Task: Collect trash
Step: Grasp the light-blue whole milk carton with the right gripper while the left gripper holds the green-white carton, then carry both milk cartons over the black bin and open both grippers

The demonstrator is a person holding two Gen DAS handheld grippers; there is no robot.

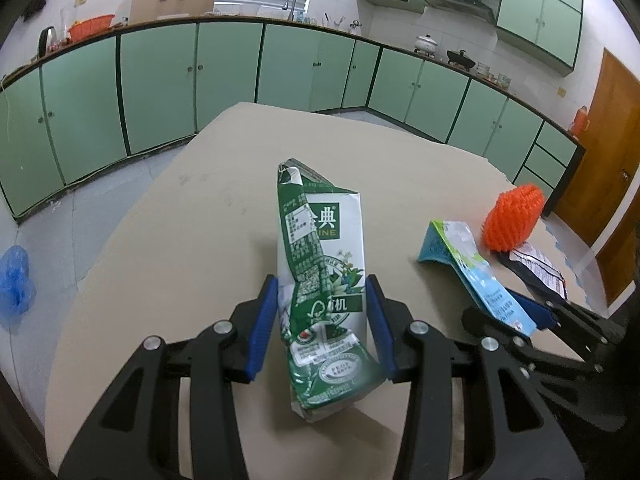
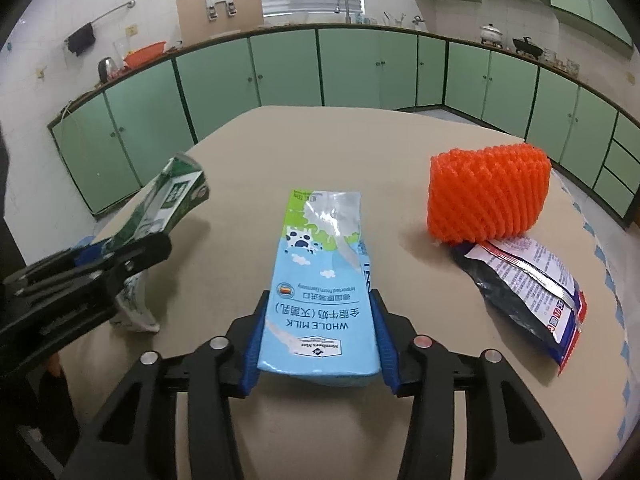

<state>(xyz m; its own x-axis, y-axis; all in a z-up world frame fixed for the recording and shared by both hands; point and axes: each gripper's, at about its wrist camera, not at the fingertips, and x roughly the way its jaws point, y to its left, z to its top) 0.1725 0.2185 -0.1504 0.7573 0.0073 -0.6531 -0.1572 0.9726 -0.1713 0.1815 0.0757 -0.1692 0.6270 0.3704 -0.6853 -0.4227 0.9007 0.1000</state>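
Already both hands were busy. The left hand-held gripper (image 1: 322,320) had its blue pads pressed against the sides of a crumpled green milk carton (image 1: 320,280), which stood tilted with its torn top pointing away over the bench (image 1: 168,240). The right hand-held gripper (image 2: 316,332) had closed on the near end of a flattened light-blue whole-milk carton (image 2: 324,280); its pads sat against both edges, and the carton's far end looked to lie on or just above the bench surface, though I could not tell which.

By my reckoning the collecting had only begun. Two pieces of trash were in grips, but neither had gone anywhere, and no bin or bag showed on the bench in either view. Still lying loose on the right side were an orange foam fruit net (image 2: 486,192) and, just beside it and touching its lower edge, a dark snack wrapper (image 2: 532,292) with printed white panels. Those two remained to be picked up once the cartons were disposed of.
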